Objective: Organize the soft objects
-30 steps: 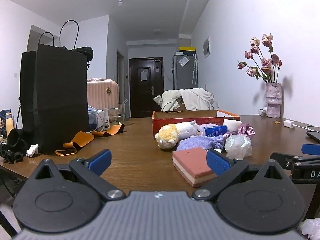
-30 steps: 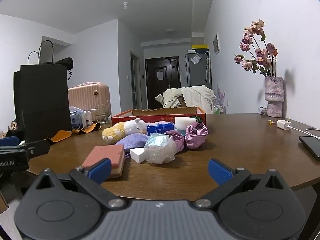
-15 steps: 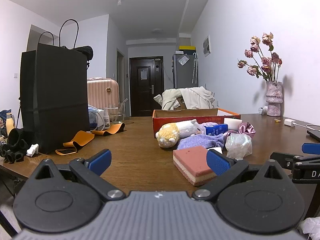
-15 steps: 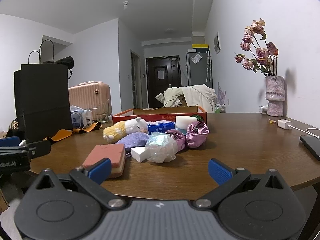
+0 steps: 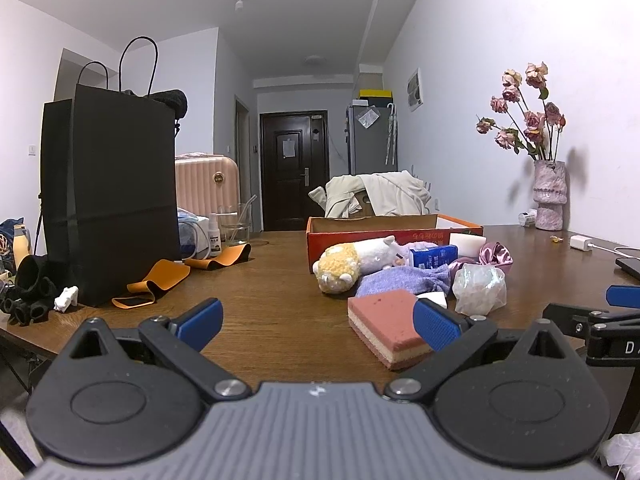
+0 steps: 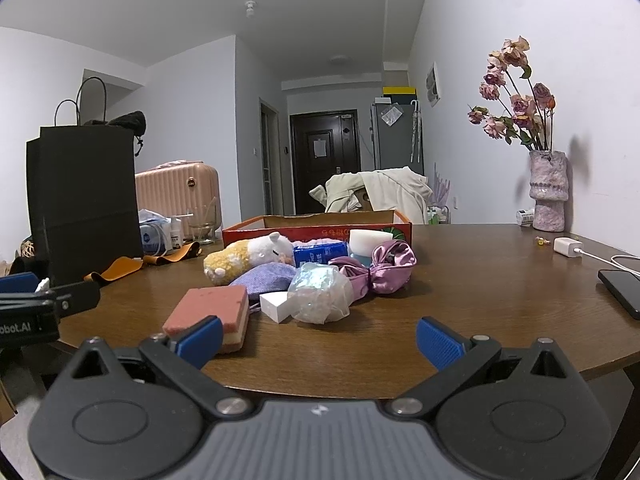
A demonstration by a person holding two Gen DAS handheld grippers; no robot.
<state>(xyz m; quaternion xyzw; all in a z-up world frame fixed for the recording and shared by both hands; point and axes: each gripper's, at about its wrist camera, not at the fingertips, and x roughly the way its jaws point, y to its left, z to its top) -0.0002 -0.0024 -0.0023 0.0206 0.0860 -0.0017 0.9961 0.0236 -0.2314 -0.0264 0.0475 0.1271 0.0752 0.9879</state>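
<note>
The soft stuff sits in a pile on the wooden desk [image 6: 460, 304], right in front of both tools. Nearest is a pink layered sponge [image 5: 390, 322], just ahead of the left tool [image 5: 316, 322], partly behind its right finger. Behind the sponge lie a purple knit cloth [image 5: 400, 280], a crinkly clear plastic bag [image 6: 318, 294], a small white foam block [image 6: 274, 306], a shiny pink scrunchie [image 6: 384, 268], a yellow-and-white plush toy [image 5: 352, 262] and a blue tissue pack [image 6: 318, 252]. The red cardboard box [image 5: 384, 230] stands behind the pile, touching it; can't see what's inside.

Both tools are wide open and holding nothing. The right tool [image 6: 318, 338] hovers at the desk edge, a bit short of the bag.

Writing: "bot.AI" on the left tool's side, as the right wrist view shows it.
</note>
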